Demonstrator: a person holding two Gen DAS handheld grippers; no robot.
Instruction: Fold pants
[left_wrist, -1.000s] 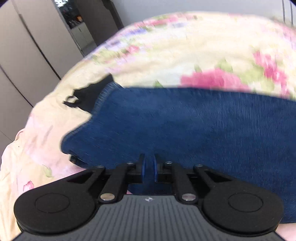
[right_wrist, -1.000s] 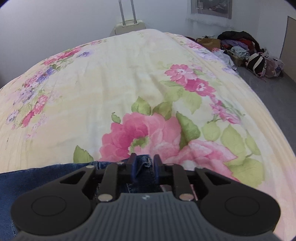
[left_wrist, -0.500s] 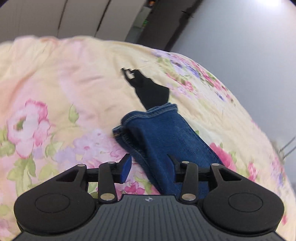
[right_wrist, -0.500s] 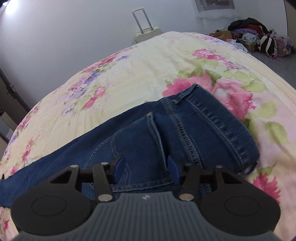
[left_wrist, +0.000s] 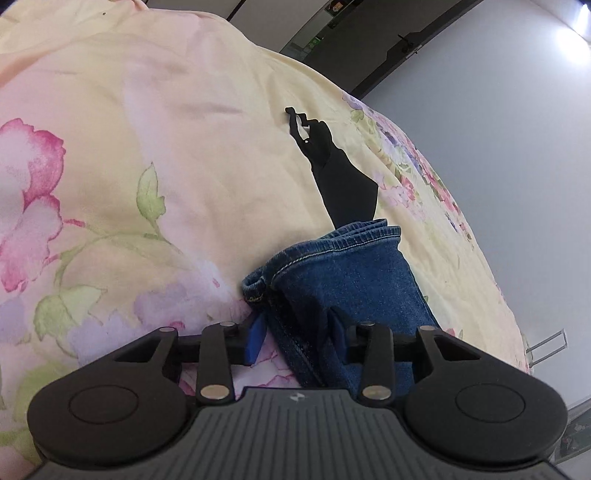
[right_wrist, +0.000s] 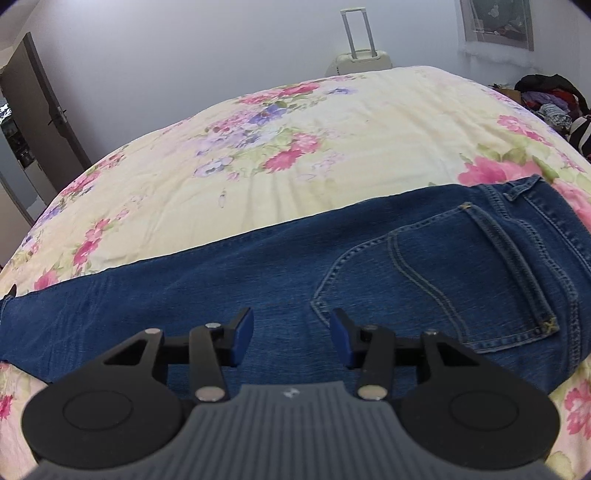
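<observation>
Blue jeans (right_wrist: 332, 266) lie flat across a floral bedspread (right_wrist: 295, 122), folded lengthwise, back pocket (right_wrist: 461, 280) up at the right. My right gripper (right_wrist: 291, 334) is open and empty, just above the seat of the jeans, left of the pocket. In the left wrist view the hem end of the jeans (left_wrist: 343, 266) lies in front of me. My left gripper (left_wrist: 299, 332) is open, its jaws standing on either side of the leg's left seam edge, not closed on it.
A black garment (left_wrist: 340, 177) lies on the bedspread (left_wrist: 147, 147) just beyond the hems. A cream suitcase (right_wrist: 360, 61) stands beyond the bed by the wall. A clothes pile (right_wrist: 550, 98) lies at far right. A dark door (right_wrist: 40, 110) is at left.
Both grippers let go of the jeans and opened. The left one turned toward the leg hems and moved close to them; the right one pulled back above the seat and pocket.
</observation>
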